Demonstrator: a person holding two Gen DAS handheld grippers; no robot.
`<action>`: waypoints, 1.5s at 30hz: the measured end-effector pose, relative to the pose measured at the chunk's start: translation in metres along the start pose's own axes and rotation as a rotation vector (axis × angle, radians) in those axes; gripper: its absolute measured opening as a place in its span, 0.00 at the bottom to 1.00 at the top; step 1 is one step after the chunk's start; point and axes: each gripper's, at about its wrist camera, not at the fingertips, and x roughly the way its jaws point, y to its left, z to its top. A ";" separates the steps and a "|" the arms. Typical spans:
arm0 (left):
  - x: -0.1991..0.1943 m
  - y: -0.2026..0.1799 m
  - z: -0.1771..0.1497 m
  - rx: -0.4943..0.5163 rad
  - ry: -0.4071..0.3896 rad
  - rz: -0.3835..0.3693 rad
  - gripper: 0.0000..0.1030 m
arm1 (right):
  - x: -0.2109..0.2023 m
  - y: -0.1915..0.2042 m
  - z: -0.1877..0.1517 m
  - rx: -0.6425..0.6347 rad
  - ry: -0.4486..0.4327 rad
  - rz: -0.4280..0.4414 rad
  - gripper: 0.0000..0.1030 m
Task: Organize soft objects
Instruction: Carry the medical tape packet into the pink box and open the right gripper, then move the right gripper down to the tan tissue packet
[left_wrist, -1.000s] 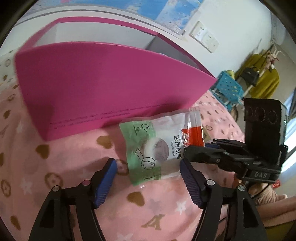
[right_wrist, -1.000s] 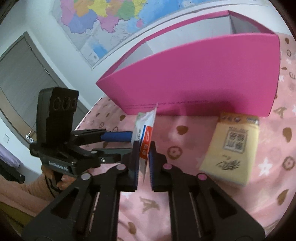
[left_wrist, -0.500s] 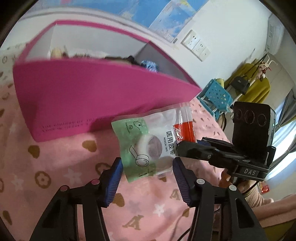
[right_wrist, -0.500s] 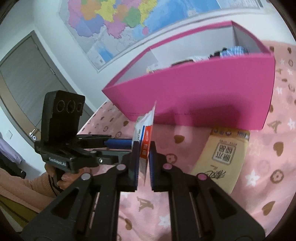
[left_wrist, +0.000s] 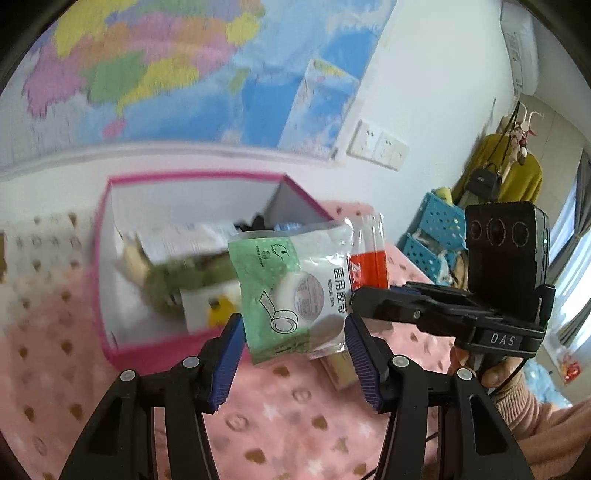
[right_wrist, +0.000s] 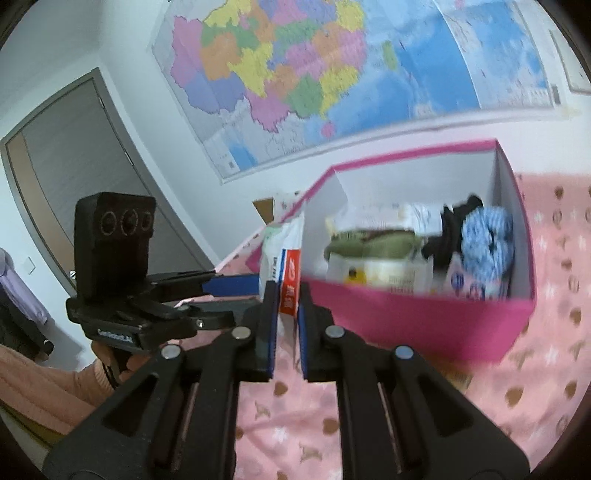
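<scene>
Left wrist view: the left gripper (left_wrist: 293, 363) is spread wide, level, with the tape packet (left_wrist: 295, 291) hanging between its fingers over the pink box's (left_wrist: 107, 332) near edge.

Right wrist view: the right gripper (right_wrist: 285, 326) pinches the packet's red end (right_wrist: 290, 291), raised beside the box's left corner.

Right gripper (right_wrist: 286, 325) clamped (left (left_wrist: 293, 363) agape)

The medical tape packet (left_wrist: 295, 291) is glossy crinkly plastic film, clear at the sealed edge by the red strip. The pink box (right_wrist: 424, 321) looks like matt cardboard, plain white inside. The bedspread (left_wrist: 295, 417) is soft fuzzy pink cloth. Both grippers are matt black plastic: the left gripper (left_wrist: 295, 362) has ribbed blue rubbery pads (left_wrist: 364, 363), shiny metal screws too. At 2 o'clock inside the box, a blue knit fabric piece (right_wrist: 487, 236).
</scene>
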 end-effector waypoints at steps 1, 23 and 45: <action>-0.001 0.004 0.005 0.005 -0.004 0.009 0.54 | 0.002 -0.001 0.005 0.000 -0.005 0.005 0.11; 0.049 0.056 0.023 -0.039 0.095 0.240 0.54 | 0.072 -0.057 0.044 0.097 0.118 -0.172 0.45; -0.002 -0.020 -0.010 0.071 -0.058 0.186 0.63 | -0.022 -0.038 0.009 0.057 0.010 -0.176 0.48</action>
